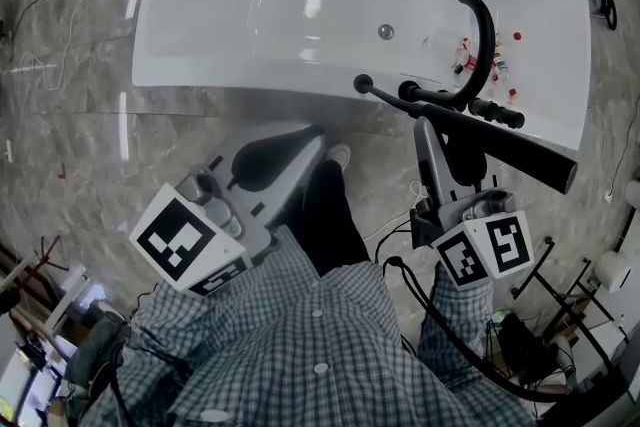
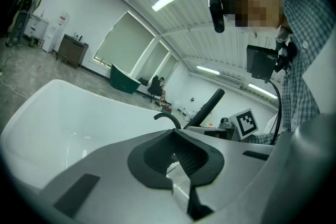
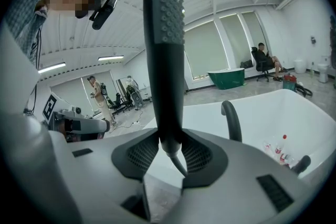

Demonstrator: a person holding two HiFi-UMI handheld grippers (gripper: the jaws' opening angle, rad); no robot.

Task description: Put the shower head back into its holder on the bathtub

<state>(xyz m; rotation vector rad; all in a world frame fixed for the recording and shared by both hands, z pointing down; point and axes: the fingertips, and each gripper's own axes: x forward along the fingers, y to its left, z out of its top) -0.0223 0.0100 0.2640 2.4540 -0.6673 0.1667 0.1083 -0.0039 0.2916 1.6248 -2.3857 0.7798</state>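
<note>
The white bathtub [image 1: 200,35] fills the top of the head view. On its near rim stands a black fitting with a curved spout [image 1: 482,30] and a knob [image 1: 363,83]. My right gripper [image 1: 428,127] is shut on the long black shower head [image 1: 520,153], which hangs just in front of that fitting and slants down to the right. In the right gripper view the shower head [image 3: 164,50] stands upright between the pads [image 3: 142,152], its hose [image 3: 178,162] trailing below. My left gripper [image 1: 308,141] is shut and holds nothing, low over the floor before the tub; its jaws [image 2: 176,153] point at the tub.
Small bottles [image 1: 490,65] lie in the tub near the drain [image 1: 386,32]. Cables and a stand [image 1: 560,295] crowd the floor at the right. My shoe [image 1: 338,155] is by the tub wall. People [image 3: 97,94] and a green tub [image 3: 227,77] are far behind.
</note>
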